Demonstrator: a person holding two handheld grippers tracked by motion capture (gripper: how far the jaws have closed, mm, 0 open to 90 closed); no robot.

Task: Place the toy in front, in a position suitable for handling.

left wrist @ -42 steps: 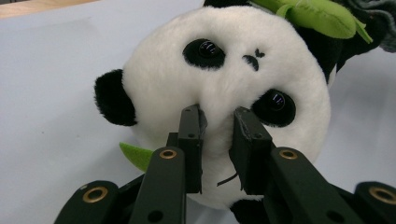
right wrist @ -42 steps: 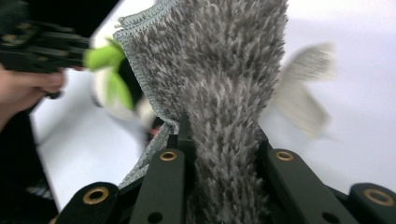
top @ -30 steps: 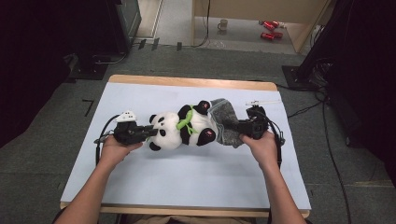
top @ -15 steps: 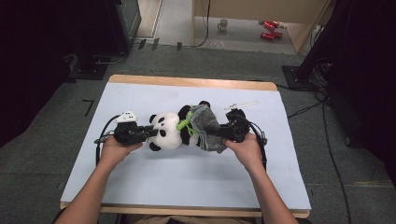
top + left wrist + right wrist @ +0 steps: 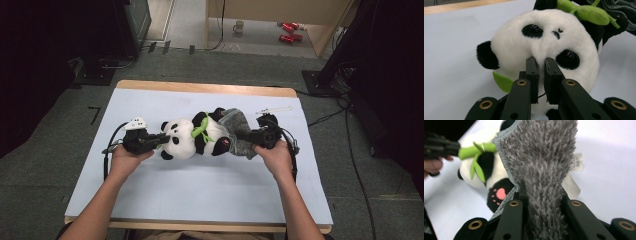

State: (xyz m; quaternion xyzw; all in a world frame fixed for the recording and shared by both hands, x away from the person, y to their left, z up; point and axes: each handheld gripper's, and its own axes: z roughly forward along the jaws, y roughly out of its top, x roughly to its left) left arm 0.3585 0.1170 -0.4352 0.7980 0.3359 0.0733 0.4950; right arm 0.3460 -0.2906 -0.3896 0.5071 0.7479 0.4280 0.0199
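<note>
Two tongs, left tongs (image 5: 541,62) pinching panda (image 5: 192,137) snout, right tongs (image 5: 541,192) clamping grey cloth (image 5: 541,157)

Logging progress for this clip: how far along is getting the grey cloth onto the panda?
Done: the grey fuzzy cloth already lies over the plush panda's lower end. In hand: the left gripper pinches the panda's muzzle, and the right gripper clamps the cloth. Left: its belly and head are uncovered.

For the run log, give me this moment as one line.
left gripper: shut on black-and-white plush panda, at its snout | right gripper: shut on grey fuzzy cloth | cloth over panda's lower body | white table
</note>
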